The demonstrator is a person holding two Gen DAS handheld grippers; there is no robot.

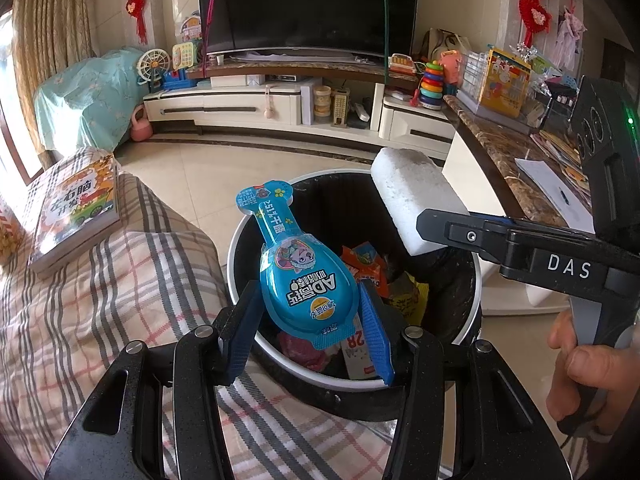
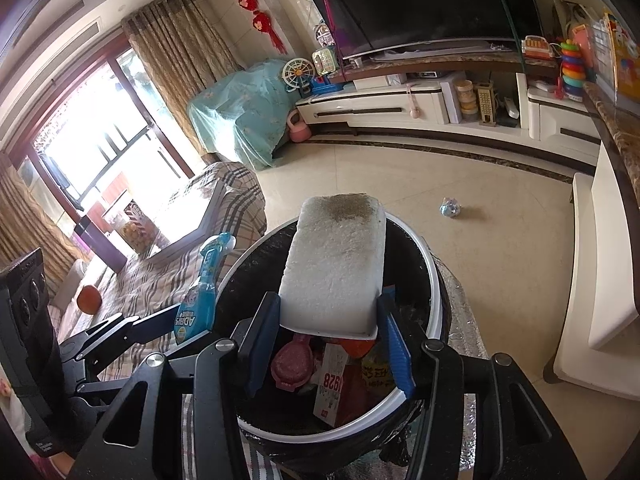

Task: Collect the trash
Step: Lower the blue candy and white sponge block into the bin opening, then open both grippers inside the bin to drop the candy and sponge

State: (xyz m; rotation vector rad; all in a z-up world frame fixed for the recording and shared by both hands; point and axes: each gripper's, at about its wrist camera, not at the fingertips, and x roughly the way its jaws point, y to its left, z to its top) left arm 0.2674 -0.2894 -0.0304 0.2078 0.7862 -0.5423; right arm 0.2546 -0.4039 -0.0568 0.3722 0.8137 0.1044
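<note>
My left gripper (image 1: 310,312) is shut on a blue plastic snack package (image 1: 304,276) and holds it over the near rim of the black trash bin (image 1: 474,280). My right gripper (image 2: 328,332) is shut on a white foam block (image 2: 340,264) and holds it above the bin's opening (image 2: 432,264). The foam block also shows in the left wrist view (image 1: 412,200), and the blue package in the right wrist view (image 2: 200,292). The bin holds several wrappers, a pink lid (image 2: 292,364) and a white card (image 2: 332,384).
A plaid-covered sofa (image 1: 100,300) with a children's book (image 1: 76,208) lies left of the bin. A marble-topped counter (image 1: 504,152) stands right of it. A small crumpled wrapper (image 2: 450,207) lies on the tiled floor. A TV cabinet (image 1: 256,104) runs along the far wall.
</note>
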